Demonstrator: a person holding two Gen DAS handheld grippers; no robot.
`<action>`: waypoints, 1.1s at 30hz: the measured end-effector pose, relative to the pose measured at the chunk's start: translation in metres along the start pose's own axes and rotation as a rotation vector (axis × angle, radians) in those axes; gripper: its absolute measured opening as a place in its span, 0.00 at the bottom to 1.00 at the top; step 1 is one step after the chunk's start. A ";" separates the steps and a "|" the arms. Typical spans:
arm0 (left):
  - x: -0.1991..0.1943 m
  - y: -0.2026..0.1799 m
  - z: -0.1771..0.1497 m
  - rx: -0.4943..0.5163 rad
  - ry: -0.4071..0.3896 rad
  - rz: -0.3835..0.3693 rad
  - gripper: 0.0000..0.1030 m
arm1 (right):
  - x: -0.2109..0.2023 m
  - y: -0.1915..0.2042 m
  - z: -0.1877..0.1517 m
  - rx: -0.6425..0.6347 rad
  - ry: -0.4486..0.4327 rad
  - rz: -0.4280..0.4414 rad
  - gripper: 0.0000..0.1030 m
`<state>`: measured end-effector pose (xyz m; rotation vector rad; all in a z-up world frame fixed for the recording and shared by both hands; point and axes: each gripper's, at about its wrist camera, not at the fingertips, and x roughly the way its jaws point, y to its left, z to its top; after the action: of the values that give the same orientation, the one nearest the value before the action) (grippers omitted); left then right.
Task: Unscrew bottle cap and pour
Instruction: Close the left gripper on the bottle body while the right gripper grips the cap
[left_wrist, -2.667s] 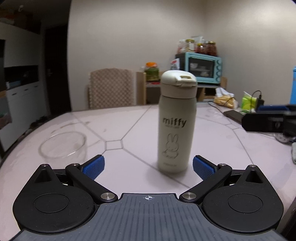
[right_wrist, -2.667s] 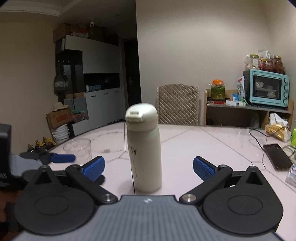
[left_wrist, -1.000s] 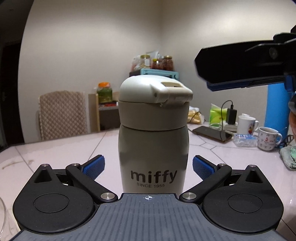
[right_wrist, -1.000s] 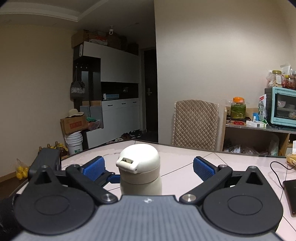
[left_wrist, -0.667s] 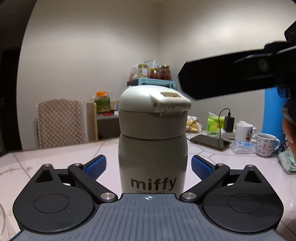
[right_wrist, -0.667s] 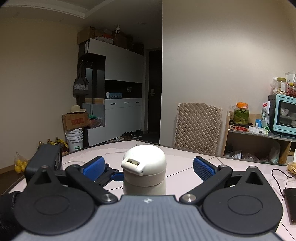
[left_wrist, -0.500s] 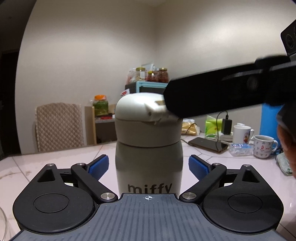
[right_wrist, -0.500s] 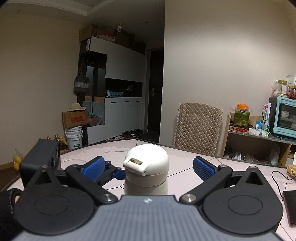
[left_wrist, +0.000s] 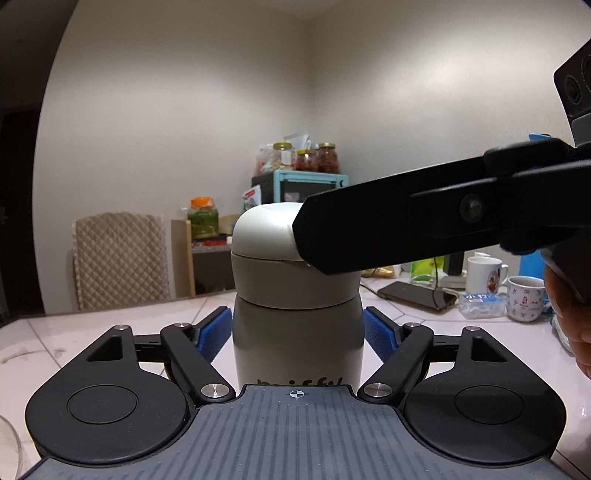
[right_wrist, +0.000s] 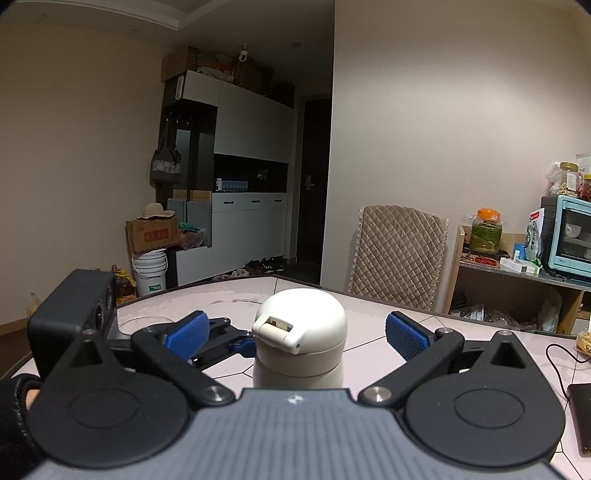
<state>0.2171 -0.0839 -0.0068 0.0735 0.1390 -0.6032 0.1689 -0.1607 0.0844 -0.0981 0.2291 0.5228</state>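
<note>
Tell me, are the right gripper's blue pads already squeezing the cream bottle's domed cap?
No: the right gripper has its blue pads apart from the domed cap on either side.

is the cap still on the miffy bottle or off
On. The cream cap sits seated on the upright bottle, flip lid shut, no gap at the seam in either view.

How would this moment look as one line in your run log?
left gripper: jaws just closing, pads at bottle body | right gripper: open, straddling cap | cap on
</note>
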 end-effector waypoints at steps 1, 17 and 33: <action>0.001 0.000 -0.001 -0.002 0.001 0.000 0.75 | 0.001 0.000 0.000 0.000 0.001 0.000 1.00; -0.002 0.003 0.002 -0.010 0.009 -0.014 0.70 | 0.025 0.002 0.003 -0.003 0.063 -0.056 1.00; -0.007 0.009 0.003 -0.011 0.009 -0.020 0.70 | 0.039 0.001 -0.001 0.027 0.073 -0.066 0.81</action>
<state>0.2172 -0.0727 -0.0025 0.0638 0.1523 -0.6223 0.2015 -0.1410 0.0739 -0.0981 0.3029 0.4505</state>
